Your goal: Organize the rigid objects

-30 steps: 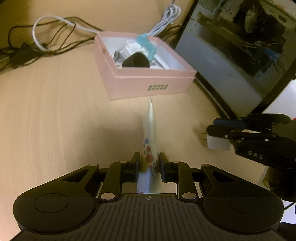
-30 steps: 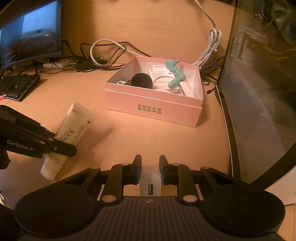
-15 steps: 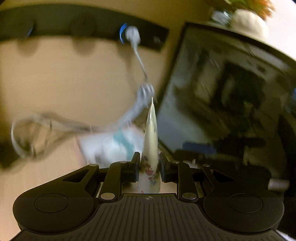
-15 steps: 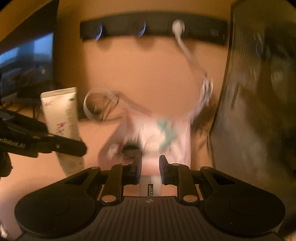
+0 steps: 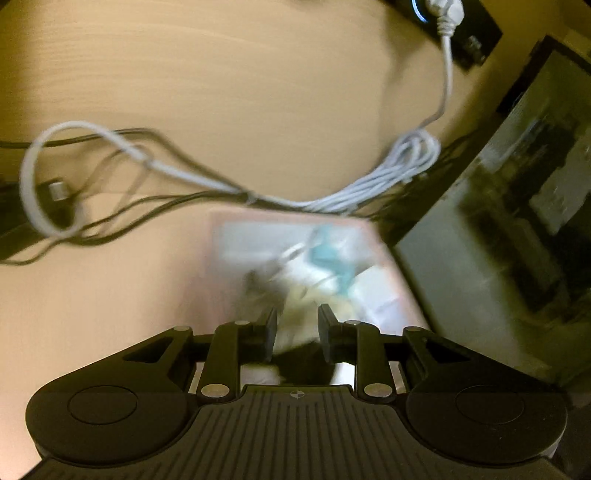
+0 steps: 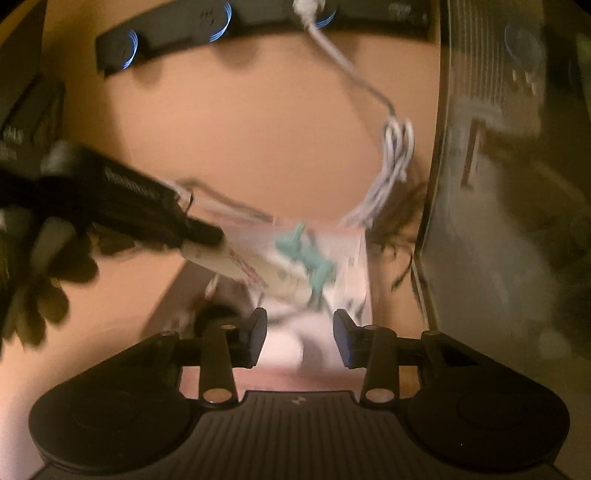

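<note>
My left gripper (image 5: pixel 295 328) hovers over the open pink box (image 5: pixel 218 236). Its jaws are opening, and the cream tube (image 5: pixel 295 314) is a blur between them, pads apparently off it. From the right wrist the left gripper (image 6: pixel 207 236) reaches in from the left, and the tube (image 6: pixel 240 264) slants down into the box (image 6: pixel 356 243) just under its tip. My right gripper (image 6: pixel 300 332) is also above the box. Its jaws are opening too, and the white charger block (image 6: pixel 288 347) is a blur below them, touching neither pad. A teal piece (image 6: pixel 306 258) lies inside.
A bundled white cable (image 5: pixel 406 162) runs up to a black power strip (image 6: pixel 221 33) on the back panel. Black cables (image 5: pixel 110 184) trail left of the box. A glass-sided computer case (image 6: pixel 498 184) stands close on the right. A dark gloved hand (image 6: pixel 37 288) holds the left gripper.
Both grippers moved forward from in front of the box to above it. The right jaws opened and the charger left them. The tube no longer stands up between the left jaws.
</note>
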### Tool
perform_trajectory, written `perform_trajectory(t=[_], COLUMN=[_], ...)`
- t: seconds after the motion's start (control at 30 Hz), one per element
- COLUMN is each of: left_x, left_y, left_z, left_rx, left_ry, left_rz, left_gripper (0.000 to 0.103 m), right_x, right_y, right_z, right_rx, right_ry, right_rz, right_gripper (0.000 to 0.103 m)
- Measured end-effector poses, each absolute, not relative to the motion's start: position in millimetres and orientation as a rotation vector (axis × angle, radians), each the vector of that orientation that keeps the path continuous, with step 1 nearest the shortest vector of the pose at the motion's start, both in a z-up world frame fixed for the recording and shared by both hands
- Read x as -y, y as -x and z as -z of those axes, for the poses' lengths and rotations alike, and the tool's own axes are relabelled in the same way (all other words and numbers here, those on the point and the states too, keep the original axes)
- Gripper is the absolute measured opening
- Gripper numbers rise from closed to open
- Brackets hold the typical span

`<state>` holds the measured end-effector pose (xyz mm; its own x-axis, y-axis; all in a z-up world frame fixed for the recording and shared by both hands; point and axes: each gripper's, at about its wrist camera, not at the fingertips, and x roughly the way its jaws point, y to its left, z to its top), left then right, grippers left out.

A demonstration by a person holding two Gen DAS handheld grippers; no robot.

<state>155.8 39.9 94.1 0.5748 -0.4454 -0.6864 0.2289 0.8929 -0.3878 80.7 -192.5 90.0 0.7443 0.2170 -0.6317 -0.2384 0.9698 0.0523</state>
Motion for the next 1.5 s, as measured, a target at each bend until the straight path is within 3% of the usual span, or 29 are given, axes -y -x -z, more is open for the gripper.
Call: perform_trajectory(t=[0.27,0.5,0.6,0.9,1.03,1.2,1.5], left_x=[-75.2,-70.3,-66.8,-50.6,-35.3,-13.2,5.5], left_y=[-115.6,-63.7,-36.5,5.7,5.4,8.6,8.6], left_z=[-88.9,-81.8,-66.4,-21.2,-15.9,-6.5,-0.3], left_rx=[-0.811,-0.738,-0.787,-0.847,-0.788,-0.701,-0.639], left_ry=[0.318,0.184,0.079,0.036,0.009,-0.017,-0.001], left_rz=[0.324,0.333,0.284,0.139,0.121,0.127,0.046], left_gripper=[0.027,0.027,0.027,0.027,0.031,0.048,0.05], right_x=[179.3,171.4,172.4,165.6,161.9,167.2,169.2], right_y=[-46.2,-19.5,-14.0,-11.6,-9.0,-10.8,-15.0], right_z=[-64.5,-57.5,-49.6,-21.9,-14.0,-4.8,-1.4], right_rx=[-0.734,-0.735,-0.765,-0.861,-0.829,-0.782,-0.741], right_ry=[0.056,0.077,0.062,0.037,0.051,0.05,0.015], right_rz=[-0.225,-0.155,-0.104,-0.093,-0.077,-0.044,-0.054], right_gripper=[0.048,0.057,0.067,0.07,0.081,0.103,0.103])
